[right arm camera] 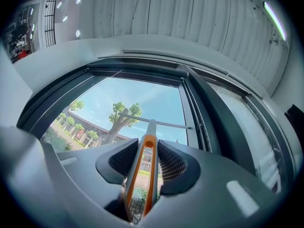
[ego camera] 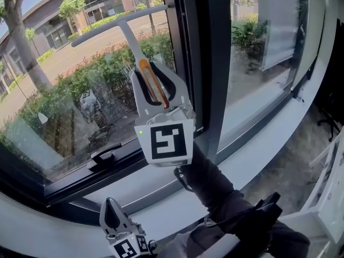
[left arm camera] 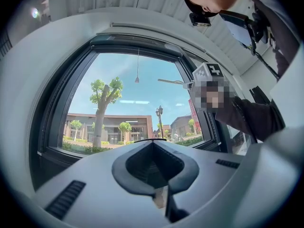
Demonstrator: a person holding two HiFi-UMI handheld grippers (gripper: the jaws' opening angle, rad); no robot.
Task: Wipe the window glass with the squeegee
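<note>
Presently, item one: the right gripper [ego camera: 152,75] is reaching up toward the window. Its jaws are clamping narrowly on the orange-and-grey handle of the squeegee [ego camera: 129,41]. The handle is running between both pads and sticking out past the tips.

Item two: the squeegee's long grey blade [ego camera: 115,23] is lying crosswise at the top of the stem. In the head view it is tilting with its right end higher, in front of the upper part of the left window glass [ego camera: 59,98]. Whether the blade is touching the pane cannot be told.

Item three: the marker cube [ego camera: 167,142] is facing the head camera behind the jaws, with a dark sleeve [ego camera: 215,184] trailing below it.

Item four: the left gripper [ego camera: 112,213] is hanging low, near the white sill [ego camera: 252,144] and well apart from the squeegee. Its jaws are resting together at the tips, with nothing between the pads.

Item five: a dark frame post [ego camera: 207,63] is standing just right of the right gripper, dividing the left glass from a second pane [ego camera: 252,52].

Hedges, a tree and a building are showing through the glass.
</note>
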